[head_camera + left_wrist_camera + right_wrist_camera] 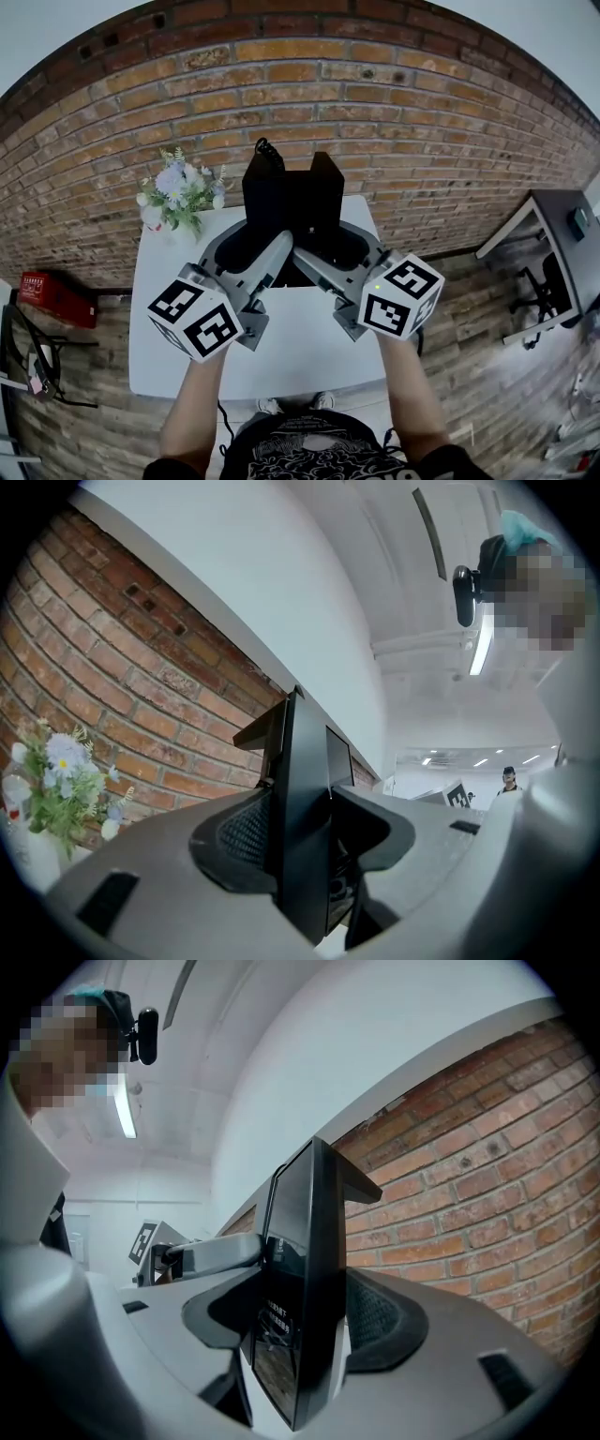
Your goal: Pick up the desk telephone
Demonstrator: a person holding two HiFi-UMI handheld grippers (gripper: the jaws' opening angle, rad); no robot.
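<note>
Glossy black plastic on the desk telephone (289, 202); rough matt brick wall (375, 122); smooth white table top (164, 309).

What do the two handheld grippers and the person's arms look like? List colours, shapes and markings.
Left gripper and right gripper match: pale grey moulded bodies, broad curved jaws with dark mesh-textured pads. Each carries a white cube with black square markers. Forearms are bare; the person wears a black printed T-shirt.

Black desk telephone (291, 199) over white table (156, 255), flowers (178, 192) at corner
</note>
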